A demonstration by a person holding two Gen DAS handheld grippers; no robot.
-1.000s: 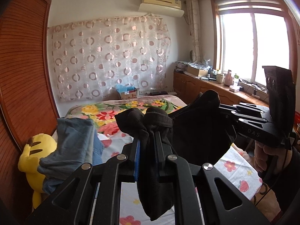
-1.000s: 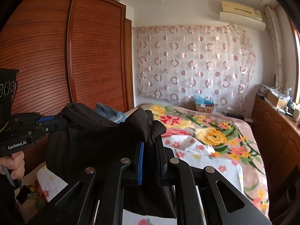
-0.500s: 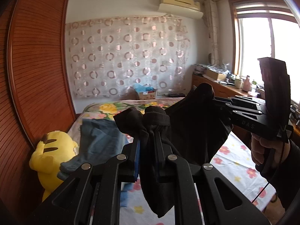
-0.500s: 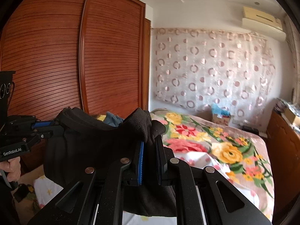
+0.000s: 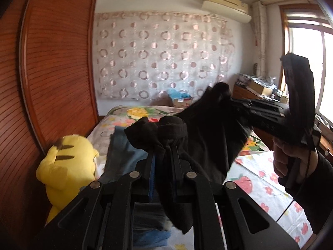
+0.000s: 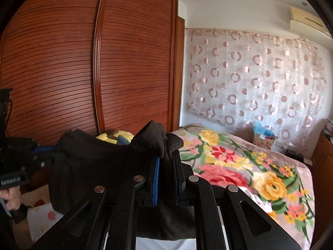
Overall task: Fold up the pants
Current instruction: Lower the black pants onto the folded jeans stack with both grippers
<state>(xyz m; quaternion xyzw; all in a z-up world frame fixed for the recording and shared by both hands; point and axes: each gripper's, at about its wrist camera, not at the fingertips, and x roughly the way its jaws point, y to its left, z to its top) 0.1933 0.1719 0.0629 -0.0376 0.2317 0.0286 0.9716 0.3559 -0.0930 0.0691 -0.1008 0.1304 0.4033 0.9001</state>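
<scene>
While you hold the black pants (image 5: 210, 137) bunched and lifted above the floral bed (image 6: 239, 162), the left gripper (image 5: 163, 156) sits clamped on one gathered end and the right gripper (image 6: 166, 162) on the other, the cloth sagging between them. To the left lie a yellow plush toy (image 5: 64, 166) and folded blue jeans (image 5: 122, 152); keep the pants clear of both. Hold both grips firm, draw the ends level and taut, then lower onto bare bedding at right.
</scene>
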